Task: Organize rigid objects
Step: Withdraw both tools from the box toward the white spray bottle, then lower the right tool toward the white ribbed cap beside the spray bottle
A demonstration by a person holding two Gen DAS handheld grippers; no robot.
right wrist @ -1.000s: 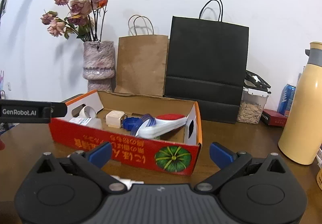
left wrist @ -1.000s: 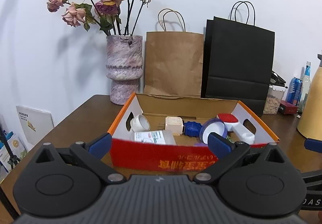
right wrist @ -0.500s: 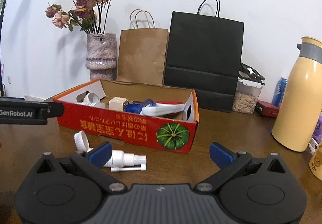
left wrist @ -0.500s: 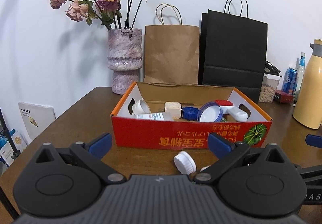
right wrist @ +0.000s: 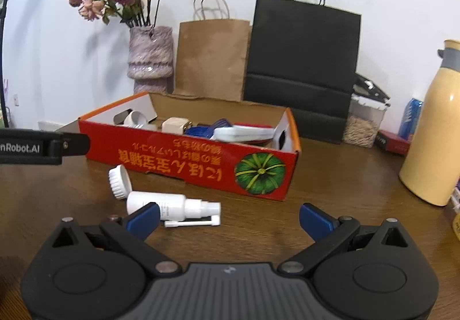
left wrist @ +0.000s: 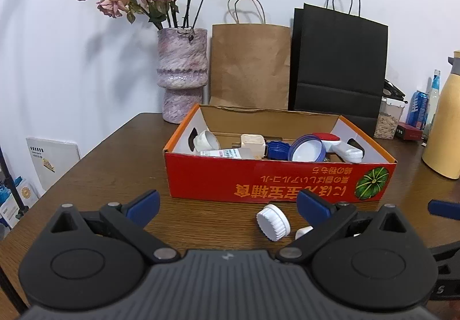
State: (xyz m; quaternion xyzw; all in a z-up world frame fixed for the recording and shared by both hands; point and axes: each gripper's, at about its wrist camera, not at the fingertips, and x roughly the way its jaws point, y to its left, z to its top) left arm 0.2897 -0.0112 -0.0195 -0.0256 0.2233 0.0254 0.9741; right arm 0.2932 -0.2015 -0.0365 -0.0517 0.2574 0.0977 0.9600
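Near box [right wrist: 189,159]: spray bottle [right wrist: 161,206], cap [right wrist: 119,182] loose on table. Both jaws apart, empty. Right gripper [right wrist: 228,218]: pinch bottle mid-body, level, lift over box wall.

Right gripper fingers [right wrist: 143,219] hide spray bottle [right wrist: 161,205] partly.

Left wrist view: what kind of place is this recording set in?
Probably a home, at a wooden table against a wall: a vase of dried roses, paper shopping bags, a thermos flask.
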